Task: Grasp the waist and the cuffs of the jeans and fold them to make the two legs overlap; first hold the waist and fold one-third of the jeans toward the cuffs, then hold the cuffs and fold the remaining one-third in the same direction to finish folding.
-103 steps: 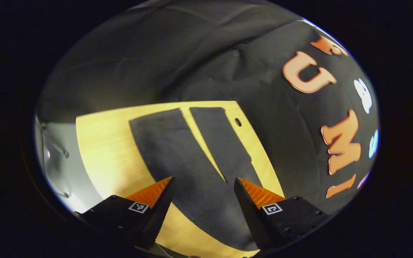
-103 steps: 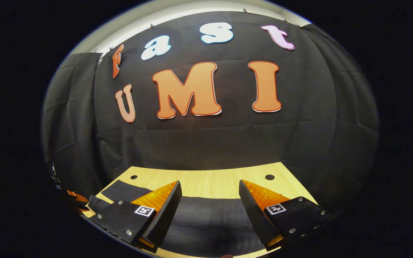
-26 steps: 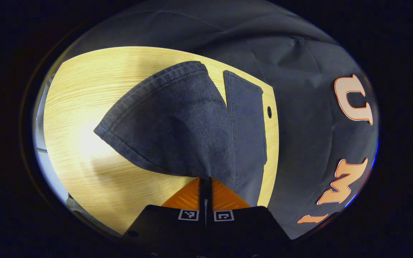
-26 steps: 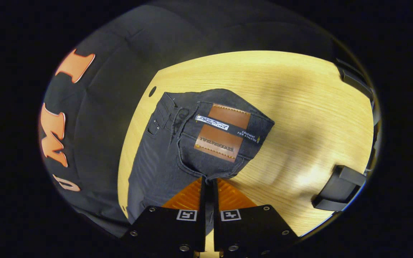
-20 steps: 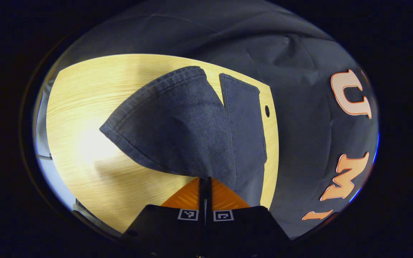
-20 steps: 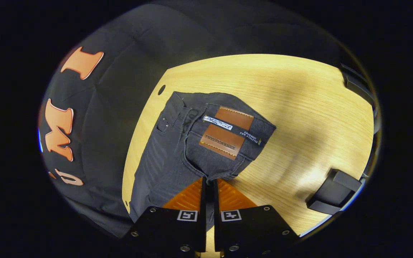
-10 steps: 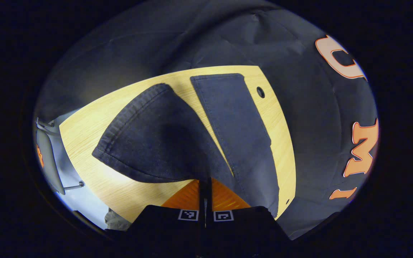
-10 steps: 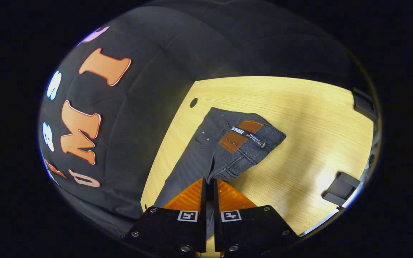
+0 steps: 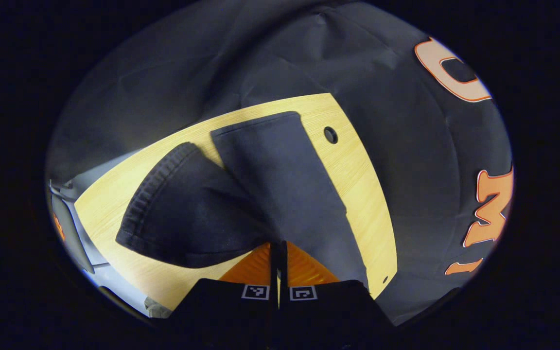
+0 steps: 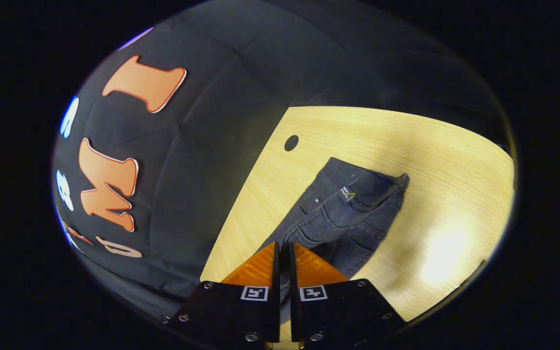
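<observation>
Dark jeans lie on a light wooden table (image 9: 353, 180). In the left gripper view my left gripper (image 9: 278, 245) is shut on the near leg's cuff (image 9: 183, 204), which hangs lifted and curled beside the far leg (image 9: 285, 180) lying flat on the wood. In the right gripper view my right gripper (image 10: 283, 247) is shut on the edge of the waist (image 10: 353, 204), whose near half is raised and turned over the far half, seams and pocket stitching facing up.
The table (image 10: 435, 160) has a round cable hole (image 9: 330, 134) by its far corner, the hole (image 10: 290, 143) near the booth's black cloth wall. Bare wood lies to the right of the waist. A grey chair part (image 9: 63, 214) shows past the table's left edge.
Both grippers, open over the flat jeans five seconds ago, now pinch the cloth. Over the last second they swung the near leg and waist half toward the far leg; the leather patch turned under.
</observation>
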`<action>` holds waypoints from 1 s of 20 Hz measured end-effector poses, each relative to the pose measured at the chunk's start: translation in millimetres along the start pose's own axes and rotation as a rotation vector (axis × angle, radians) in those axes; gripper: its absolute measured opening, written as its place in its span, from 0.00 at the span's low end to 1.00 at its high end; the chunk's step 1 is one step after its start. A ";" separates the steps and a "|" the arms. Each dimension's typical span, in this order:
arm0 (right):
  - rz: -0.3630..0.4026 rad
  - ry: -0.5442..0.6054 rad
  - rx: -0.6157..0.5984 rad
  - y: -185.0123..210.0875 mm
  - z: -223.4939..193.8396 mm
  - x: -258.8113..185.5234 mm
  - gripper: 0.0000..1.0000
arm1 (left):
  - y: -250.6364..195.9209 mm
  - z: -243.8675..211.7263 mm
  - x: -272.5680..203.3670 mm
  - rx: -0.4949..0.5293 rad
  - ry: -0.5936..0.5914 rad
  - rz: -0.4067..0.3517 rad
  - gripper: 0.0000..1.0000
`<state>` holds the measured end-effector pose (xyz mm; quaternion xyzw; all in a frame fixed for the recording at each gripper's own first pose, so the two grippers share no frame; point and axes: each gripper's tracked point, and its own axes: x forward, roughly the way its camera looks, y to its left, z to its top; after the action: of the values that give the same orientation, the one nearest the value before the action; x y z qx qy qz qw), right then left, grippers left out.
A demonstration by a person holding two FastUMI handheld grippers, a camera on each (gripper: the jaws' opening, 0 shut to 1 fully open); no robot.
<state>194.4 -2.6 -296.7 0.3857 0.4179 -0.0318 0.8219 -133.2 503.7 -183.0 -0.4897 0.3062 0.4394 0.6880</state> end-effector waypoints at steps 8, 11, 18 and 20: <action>-0.014 -0.031 -0.017 39.8 50.0 88.6 0.03 | -70.3 46.8 101.5 0.097 0.036 0.036 0.01; -0.045 -0.042 -0.034 39.6 54.3 101.2 0.03 | -86.5 48.8 124.4 0.122 0.071 0.034 0.01; -0.117 -0.052 -0.056 32.3 48.7 101.9 0.37 | -108.8 47.7 148.7 0.240 0.105 0.028 1.00; -0.124 -0.056 -0.077 32.1 44.8 98.1 0.71 | -110.3 47.6 146.2 0.254 0.108 0.028 0.98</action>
<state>299.8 16.9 -331.2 0.3261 0.4187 -0.0774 0.8440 28.5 578.3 -247.0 -0.4173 0.4028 0.3793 0.7209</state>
